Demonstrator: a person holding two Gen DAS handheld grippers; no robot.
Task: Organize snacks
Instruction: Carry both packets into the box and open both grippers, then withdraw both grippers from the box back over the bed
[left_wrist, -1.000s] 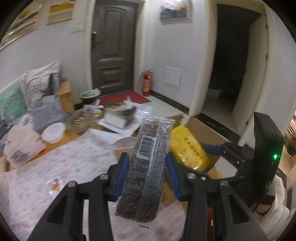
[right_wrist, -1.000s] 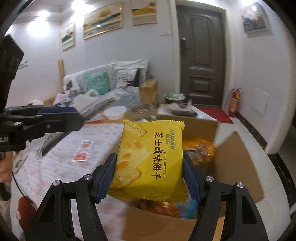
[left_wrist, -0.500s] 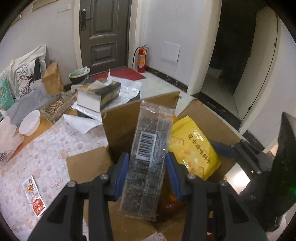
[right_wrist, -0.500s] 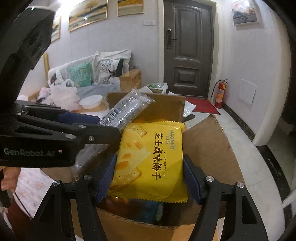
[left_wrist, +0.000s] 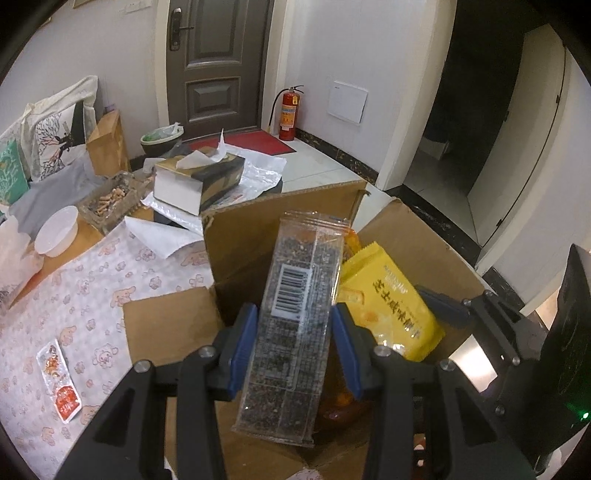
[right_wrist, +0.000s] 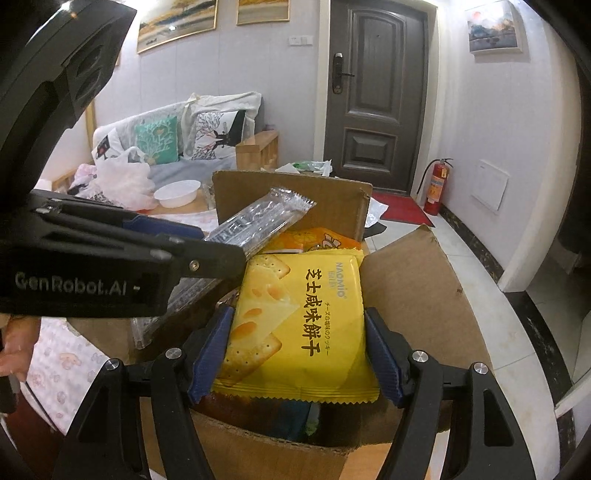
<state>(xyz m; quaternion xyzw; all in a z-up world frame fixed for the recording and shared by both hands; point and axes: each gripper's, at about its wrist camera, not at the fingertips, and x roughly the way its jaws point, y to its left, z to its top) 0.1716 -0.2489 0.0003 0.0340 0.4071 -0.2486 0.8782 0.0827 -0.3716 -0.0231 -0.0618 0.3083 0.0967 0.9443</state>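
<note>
Looking along your left gripper (left_wrist: 293, 341), you see its blue pads clamped on a long clear pack (left_wrist: 295, 332) of dark seeded bars, barcode facing you, tilted over the open box (left_wrist: 255, 236). The yellow pack (left_wrist: 391, 306) sits just to its right, with sauce sachets (left_wrist: 59, 380) lying on the floral tablecloth (left_wrist: 92, 280). From your right gripper (right_wrist: 299, 354), the jaws squeeze that yellow cracker pack (right_wrist: 299, 317), printed with cheese and crackers, above the box (right_wrist: 413, 295); the clear pack (right_wrist: 258, 221) slants in from the left gripper (right_wrist: 207, 254).

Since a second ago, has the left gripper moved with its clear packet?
Yes. The left gripper carried the clear seed packet from the patterned tablecloth to over the open cardboard box.
</note>
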